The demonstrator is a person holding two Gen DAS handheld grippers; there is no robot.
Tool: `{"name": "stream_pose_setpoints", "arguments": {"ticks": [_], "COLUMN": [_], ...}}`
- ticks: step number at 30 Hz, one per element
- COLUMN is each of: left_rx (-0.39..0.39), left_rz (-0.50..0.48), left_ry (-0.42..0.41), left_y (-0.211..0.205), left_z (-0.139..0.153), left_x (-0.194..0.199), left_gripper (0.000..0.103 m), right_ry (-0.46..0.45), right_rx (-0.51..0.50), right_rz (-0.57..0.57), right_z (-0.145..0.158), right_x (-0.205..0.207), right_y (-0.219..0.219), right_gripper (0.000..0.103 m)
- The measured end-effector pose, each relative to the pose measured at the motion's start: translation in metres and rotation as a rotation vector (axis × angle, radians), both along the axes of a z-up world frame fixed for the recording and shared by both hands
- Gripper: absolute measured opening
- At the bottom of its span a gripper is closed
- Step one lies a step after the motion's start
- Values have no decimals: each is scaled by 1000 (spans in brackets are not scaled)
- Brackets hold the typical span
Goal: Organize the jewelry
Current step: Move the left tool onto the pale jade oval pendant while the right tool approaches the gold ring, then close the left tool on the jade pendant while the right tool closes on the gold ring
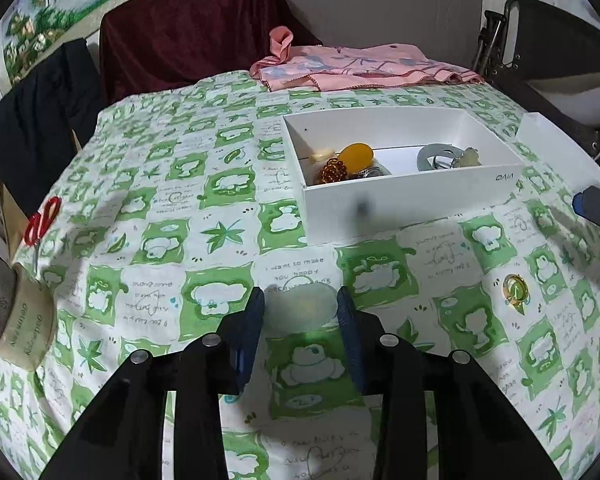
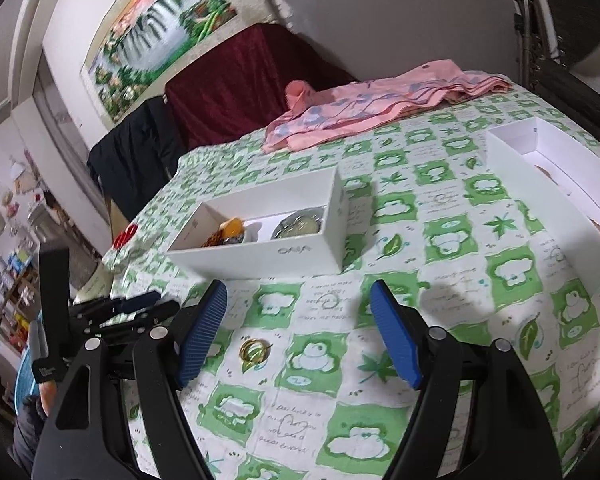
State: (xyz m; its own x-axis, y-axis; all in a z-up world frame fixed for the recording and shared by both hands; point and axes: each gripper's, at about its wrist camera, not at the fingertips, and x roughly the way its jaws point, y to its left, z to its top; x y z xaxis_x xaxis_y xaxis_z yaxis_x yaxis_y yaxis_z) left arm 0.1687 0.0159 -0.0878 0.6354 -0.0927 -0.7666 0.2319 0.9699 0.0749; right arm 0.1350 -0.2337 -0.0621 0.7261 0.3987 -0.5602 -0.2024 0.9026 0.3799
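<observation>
holding a pale oval stone [image 1: 301, 307] by its smooth, likely slippery sides was the left gripper [image 1: 300, 304]; right gripper [image 2: 298, 328] gaped wide above a gold ring [image 2: 253, 351].

Left gripper [image 1: 300, 308]: we hold it low over the worktop, level, its blue fingers [image 1: 252, 336] closed partway on a pale translucent oval piece [image 1: 302, 307], which touches both pads.
Right gripper [image 2: 298, 332]: we hold it above the worktop, fingers [image 2: 202, 332] spread wide, nothing between them.
</observation>
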Motion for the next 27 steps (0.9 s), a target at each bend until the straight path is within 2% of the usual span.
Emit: {"name": "stream_pose_setpoints", "arguments": {"ticks": [2,5,7,9,11,13,17,22,24,27], "left_rx": [-1,-62,-84,-84,-82,-65,-52,-66,-64,-72], "left_rz": [35,104,144,169,171,173,175,175,171,165], "left_ry": [-2,29,29,31,32,31,33,43,44,47], "left_y": [5,23,31,34,35,33,32,34,34,34], "left_z": [1,0,1,1,1,0,0,-1,-1,-1], "left_x": [1,8,9,10,11,10,10,10,10,9], "left_gripper": [37,37,38,38,41,49,58,62,64,64], "right_ry": [8,39,58,69,59,55,85,109,102,93], "right_rx": [-19,-70,-145,-224,-260,-287,-304,-385,-425,-436], "right_rz": [28,70,99,130,163,168,185,211,198,190], "right_z": [-1,-7,-13,-18,-19,-20,-25,-30,-31,-31], "right_x": [0,-2,-2,-4,-7,-8,-5,0,1,0], "right_y": [7,20,34,49,59,63,68,84,90,89], "right_gripper": [70,67,56,41,40,40,38,29,20,20]}}
